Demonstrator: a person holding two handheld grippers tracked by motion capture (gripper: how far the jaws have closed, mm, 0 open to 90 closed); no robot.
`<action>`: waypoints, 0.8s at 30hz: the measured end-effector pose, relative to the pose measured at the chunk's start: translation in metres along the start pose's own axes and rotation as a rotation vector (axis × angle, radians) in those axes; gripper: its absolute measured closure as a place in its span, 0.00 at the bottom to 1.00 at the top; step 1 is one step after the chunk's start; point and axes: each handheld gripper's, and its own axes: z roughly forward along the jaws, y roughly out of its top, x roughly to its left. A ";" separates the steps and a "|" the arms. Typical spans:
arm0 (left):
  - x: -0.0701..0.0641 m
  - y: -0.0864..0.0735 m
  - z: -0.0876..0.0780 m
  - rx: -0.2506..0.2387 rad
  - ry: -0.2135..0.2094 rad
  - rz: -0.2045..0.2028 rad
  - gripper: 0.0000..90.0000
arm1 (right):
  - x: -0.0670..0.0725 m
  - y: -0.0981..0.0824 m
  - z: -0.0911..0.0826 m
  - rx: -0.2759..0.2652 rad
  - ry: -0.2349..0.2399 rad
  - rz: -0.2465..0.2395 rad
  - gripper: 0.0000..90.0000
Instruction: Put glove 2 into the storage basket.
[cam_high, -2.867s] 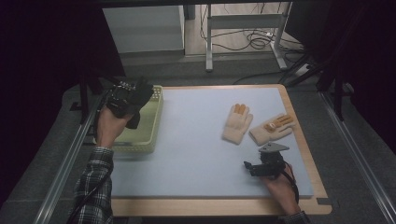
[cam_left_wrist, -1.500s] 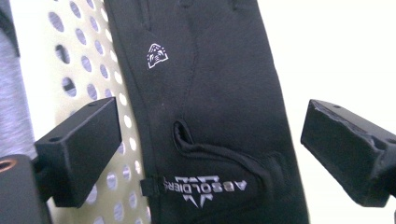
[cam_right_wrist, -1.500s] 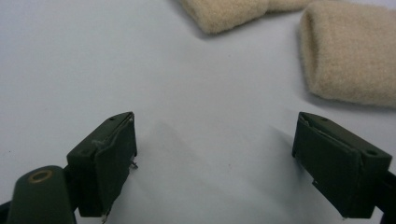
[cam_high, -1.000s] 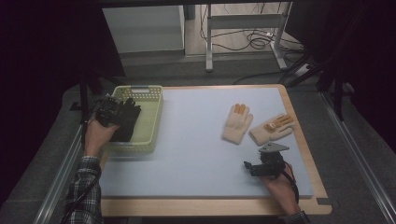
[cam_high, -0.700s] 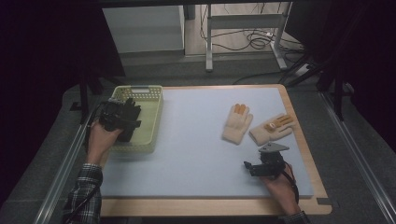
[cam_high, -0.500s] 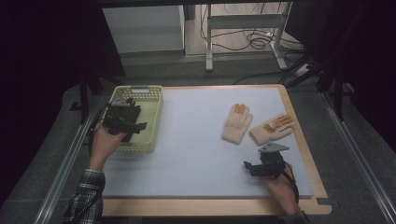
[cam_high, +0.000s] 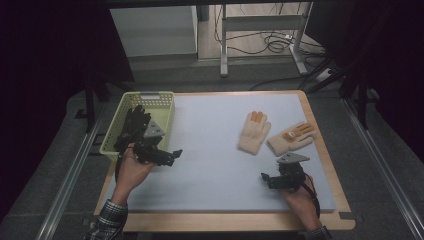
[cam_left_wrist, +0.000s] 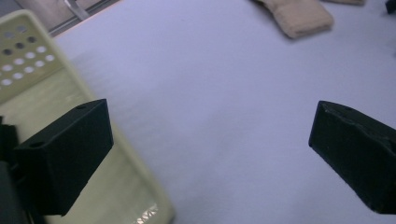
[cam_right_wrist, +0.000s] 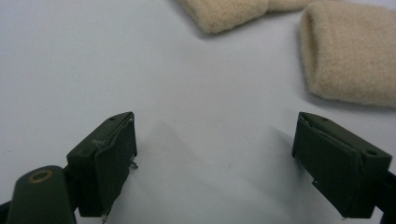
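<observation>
Two beige knit gloves lie on the pale blue mat (cam_high: 215, 150) at the right: one (cam_high: 254, 131) points away, the other (cam_high: 291, 137) is angled right. A black glove-like thing (cam_high: 134, 125) lies in the yellow-green basket (cam_high: 162, 97) at the left. My left gripper (cam_high: 172, 156) hovers at the basket's near right corner, jaws wide open and empty. In the left gripper view, the left gripper (cam_left_wrist: 212, 126) spans the basket's rim (cam_left_wrist: 140, 186) and the mat. My right gripper (cam_high: 265, 181) rests low on the mat, just short of the gloves. Its view shows the right gripper (cam_right_wrist: 215, 135) open and empty, with a glove cuff (cam_right_wrist: 350, 56) ahead.
A wooden table edge (cam_high: 225, 222) frames the mat. Metal rails (cam_high: 70, 180) run along both sides. A table leg and loose cables (cam_high: 270, 42) lie on the floor beyond the far edge.
My left gripper has come off the basket toward the person and to the right, now over the basket's near corner. The right gripper has not moved.
</observation>
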 end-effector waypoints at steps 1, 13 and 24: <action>-0.010 -0.003 0.005 -0.007 -0.012 0.012 0.00 | 0.000 0.000 0.000 0.000 0.000 0.000 0.15; -0.055 -0.034 0.039 -0.007 -0.086 0.040 0.00 | 0.000 0.000 0.000 0.000 0.000 0.001 0.15; -0.055 -0.067 0.060 0.051 -0.080 -0.005 0.00 | 0.000 0.000 0.000 0.000 0.001 0.001 0.15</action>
